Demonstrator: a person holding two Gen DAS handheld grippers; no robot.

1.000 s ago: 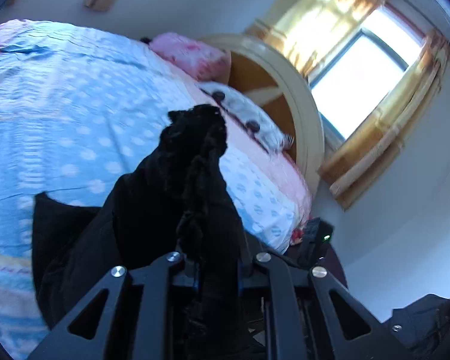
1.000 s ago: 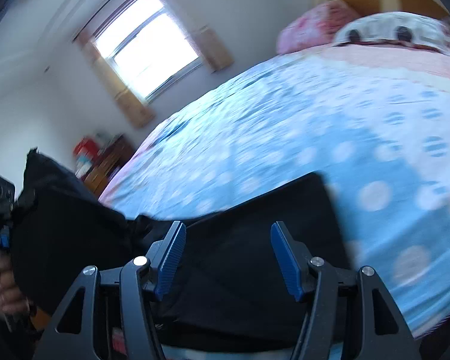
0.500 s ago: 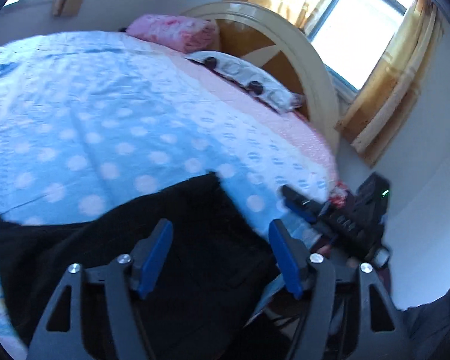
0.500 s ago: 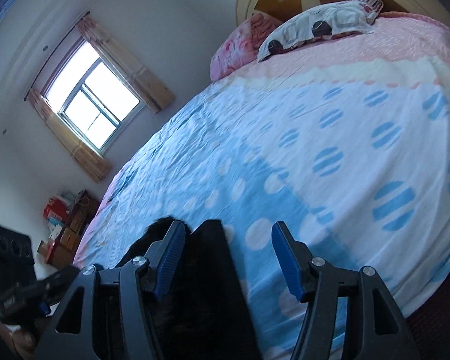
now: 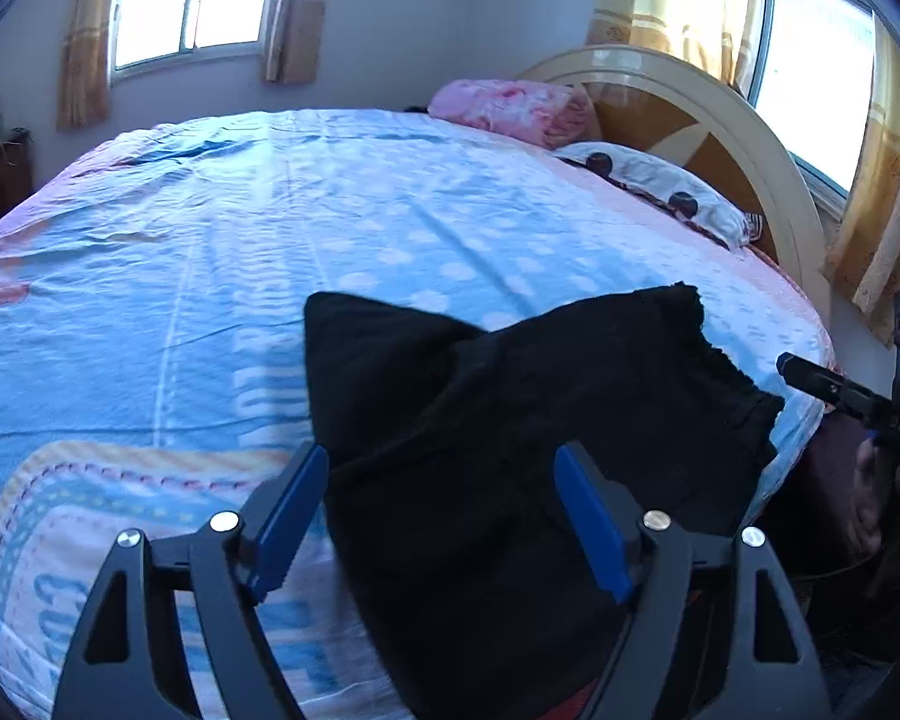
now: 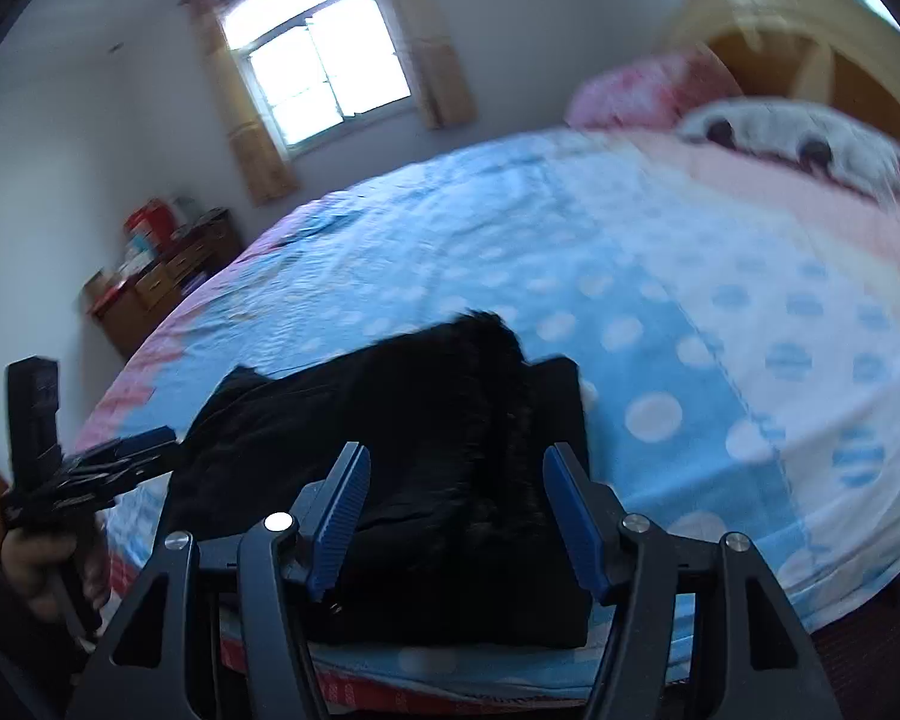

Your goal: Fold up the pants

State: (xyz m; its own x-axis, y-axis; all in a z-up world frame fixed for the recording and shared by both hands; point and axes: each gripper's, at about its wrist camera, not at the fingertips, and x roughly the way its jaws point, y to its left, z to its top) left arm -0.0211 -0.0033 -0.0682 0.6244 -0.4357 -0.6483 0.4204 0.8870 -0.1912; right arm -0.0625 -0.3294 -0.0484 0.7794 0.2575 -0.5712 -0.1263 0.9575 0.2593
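Black pants (image 5: 510,420) lie near the bed's (image 5: 210,252) front edge. My left gripper (image 5: 444,516) (jaws just opened, nothing gripped) hovers over them; right gripper (image 6: 453,516) likewise spread, empty, above them.

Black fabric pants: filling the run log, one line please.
black fabric pants: lying on bed | left tongs: just opened, empty | right tongs: open, empty
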